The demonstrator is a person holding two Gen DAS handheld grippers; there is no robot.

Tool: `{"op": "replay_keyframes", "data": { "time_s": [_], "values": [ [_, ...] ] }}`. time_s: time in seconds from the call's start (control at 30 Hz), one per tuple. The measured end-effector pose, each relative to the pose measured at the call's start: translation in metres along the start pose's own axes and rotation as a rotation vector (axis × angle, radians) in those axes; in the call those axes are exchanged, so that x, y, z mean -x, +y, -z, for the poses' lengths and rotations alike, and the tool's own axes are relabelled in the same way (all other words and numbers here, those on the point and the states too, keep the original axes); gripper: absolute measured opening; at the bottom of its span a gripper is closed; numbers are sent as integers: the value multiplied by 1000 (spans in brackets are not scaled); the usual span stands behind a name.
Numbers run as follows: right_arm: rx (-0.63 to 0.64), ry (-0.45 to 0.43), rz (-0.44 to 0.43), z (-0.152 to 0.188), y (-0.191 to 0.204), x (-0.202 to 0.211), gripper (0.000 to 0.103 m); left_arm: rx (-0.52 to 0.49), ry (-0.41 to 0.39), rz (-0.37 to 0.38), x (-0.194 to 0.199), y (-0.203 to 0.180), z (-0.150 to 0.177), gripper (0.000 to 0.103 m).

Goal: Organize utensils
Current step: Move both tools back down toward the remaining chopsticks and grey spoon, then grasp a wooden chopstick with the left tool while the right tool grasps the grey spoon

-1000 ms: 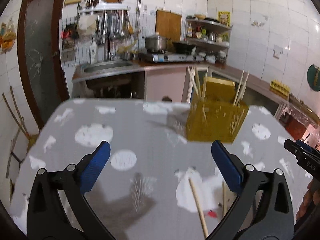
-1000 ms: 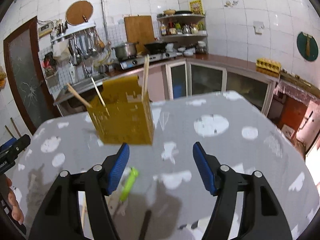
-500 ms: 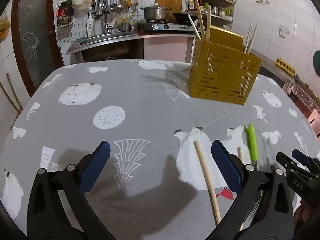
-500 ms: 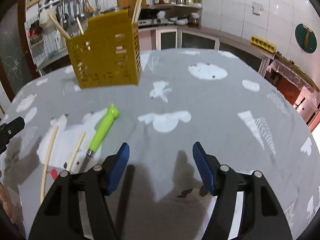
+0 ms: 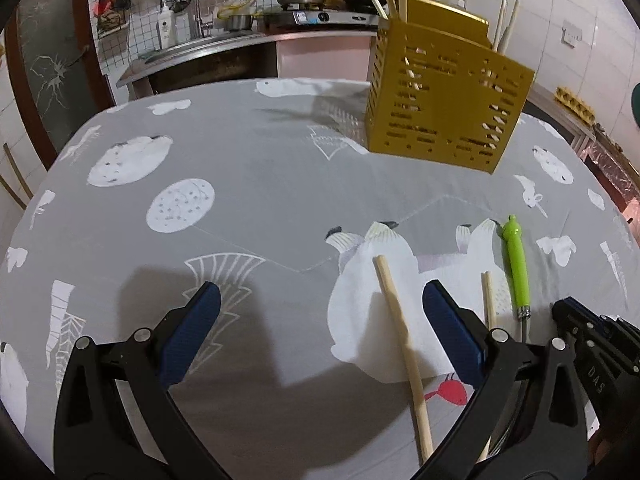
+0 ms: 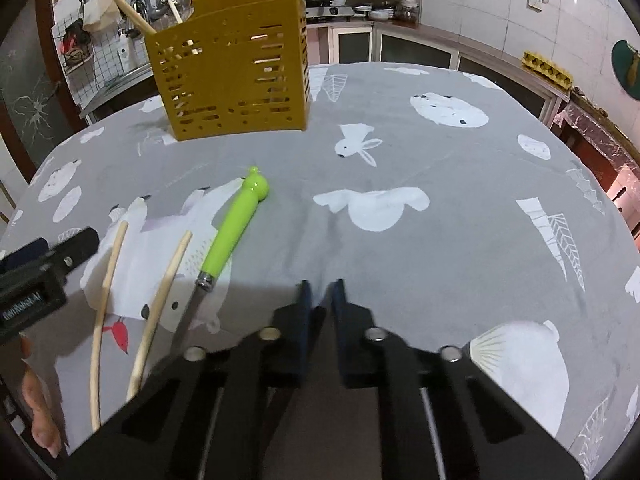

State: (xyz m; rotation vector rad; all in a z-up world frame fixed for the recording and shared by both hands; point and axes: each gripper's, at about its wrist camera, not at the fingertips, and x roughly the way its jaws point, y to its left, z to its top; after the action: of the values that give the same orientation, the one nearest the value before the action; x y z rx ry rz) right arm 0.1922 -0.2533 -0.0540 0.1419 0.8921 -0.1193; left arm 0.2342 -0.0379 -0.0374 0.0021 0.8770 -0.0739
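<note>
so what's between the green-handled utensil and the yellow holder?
Nothing: bare tablecloth between utensil and holder, clearest in the right wrist view.

Home kitchen — stove (image 5: 316, 16), sink (image 5: 180, 50)

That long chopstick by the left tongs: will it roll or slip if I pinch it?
The long chopstick looks round and thin, so a nudge probably rolls it across the tablecloth. It looks like stiff, light wood, unlikely to bend. Lying flat, it may slip from the open left tongs unless pinched squarely.
</note>
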Motion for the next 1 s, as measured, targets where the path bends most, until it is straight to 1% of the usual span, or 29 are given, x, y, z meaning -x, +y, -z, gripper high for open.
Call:
{"op": "replay_keyframes", "data": {
  "time_s": [0.17, 0.33, 0.43, 0.53, 0.63, 0.7, 0.73, 0.77, 0.8, 0.9, 0.93, 0.97, 1.0],
  "values": [
    [-5, -9, -47, -5, -7, -2, 5, 4, 51, 23, -10, -3, 1, 98],
    [-4, -13, -64, -16, -14, -7, 5, -2, 68, 30, -14, -7, 2, 98],
    [2, -17, -84, -20, -18, -10, 5, -15, 81, 37, -18, -10, 4, 94],
    [21, -18, -88, -23, -19, -13, 5, -39, 84, 30, -19, -16, 4, 86],
    [11, -16, -92, -27, -22, -15, 5, -45, 93, 40, -19, -20, 1, 75],
    [-1, -11, -79, -30, -24, -16, 6, -52, 102, 50, -19, -24, -1, 59],
    [-6, -8, -77, -31, -26, -17, 6, -58, 104, 54, -18, -26, -2, 55],
    [-13, -5, -71, -32, -27, -17, 6, -64, 107, 58, -18, -28, -2, 48],
    [-17, -3, -66, -32, -28, -17, 6, -70, 108, 62, -18, -29, -3, 43],
    [-30, 5, -52, -33, -30, -16, 8, -89, 105, 55, -18, -32, -3, 35],
    [-38, 7, -48, -33, -31, -15, 15, -95, 102, 52, -19, -32, -2, 34],
    [-46, 8, -46, -32, -31, -14, 29, -98, 100, 51, -19, -32, -2, 30],
    [-49, 7, -43, -32, -32, -13, 37, -104, 99, 50, -18, -32, -3, 23]
  ]
}}
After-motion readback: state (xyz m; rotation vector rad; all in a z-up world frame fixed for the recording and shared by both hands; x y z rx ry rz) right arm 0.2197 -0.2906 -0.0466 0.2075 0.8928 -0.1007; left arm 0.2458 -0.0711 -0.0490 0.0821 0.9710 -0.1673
